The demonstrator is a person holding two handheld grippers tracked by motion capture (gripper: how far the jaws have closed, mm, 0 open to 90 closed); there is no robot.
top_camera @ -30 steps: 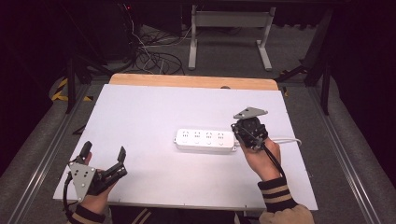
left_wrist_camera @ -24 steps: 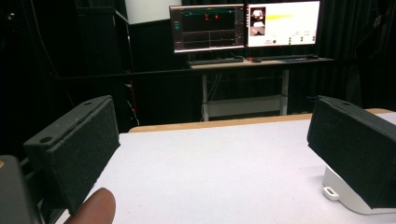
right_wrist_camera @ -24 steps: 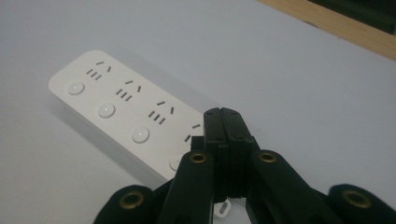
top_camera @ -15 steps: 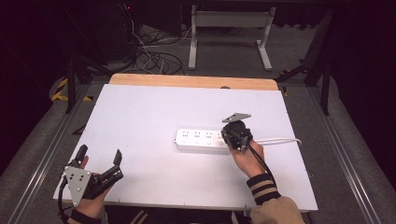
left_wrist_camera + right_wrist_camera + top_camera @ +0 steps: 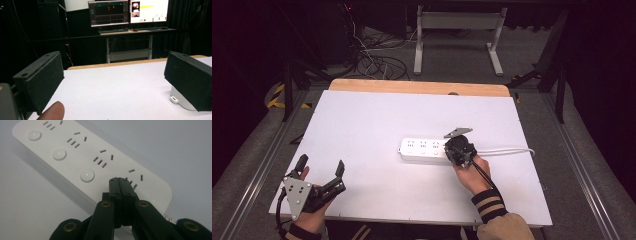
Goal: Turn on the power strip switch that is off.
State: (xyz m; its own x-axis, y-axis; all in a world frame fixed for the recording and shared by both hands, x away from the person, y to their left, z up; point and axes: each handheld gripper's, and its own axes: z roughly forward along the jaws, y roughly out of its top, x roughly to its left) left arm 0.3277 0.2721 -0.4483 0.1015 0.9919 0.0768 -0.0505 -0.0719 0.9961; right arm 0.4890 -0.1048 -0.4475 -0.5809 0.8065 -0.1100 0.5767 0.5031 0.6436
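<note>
Worktop: the broad white rectangular worktop (image 5: 377, 145), edged with a pale wooden strip along its far side, is carrying the work.
Power strip: the long white plastic power strip (image 5: 424, 149) is lying flat right of the worktop's middle, its white cable (image 5: 507, 150) running off toward the right edge; in the right gripper view its row of round white buttons (image 5: 87, 175) and slotted sockets is showing.
Right tongs: the black right tongs (image 5: 119, 180), pressed fully together and gripping nothing, are pointing down at the strip's cable end, their tip just over the last socket and beside the nearest button; whether they are touching the casing cannot be told.
Left tongs: the black left tongs (image 5: 319, 168), spread wide and empty, are resting at the worktop's near left corner, well apart from the strip.
Progress: judging by the aim, a button press or a poke at the end socket is being lined up; no button is looking pushed in yet, so the press itself appears to be left.
Writing: a faint mark near the strip's rounded corner is too small to read; the text on the monitors (image 5: 127, 12) beyond the worktop is likewise illegible.
</note>
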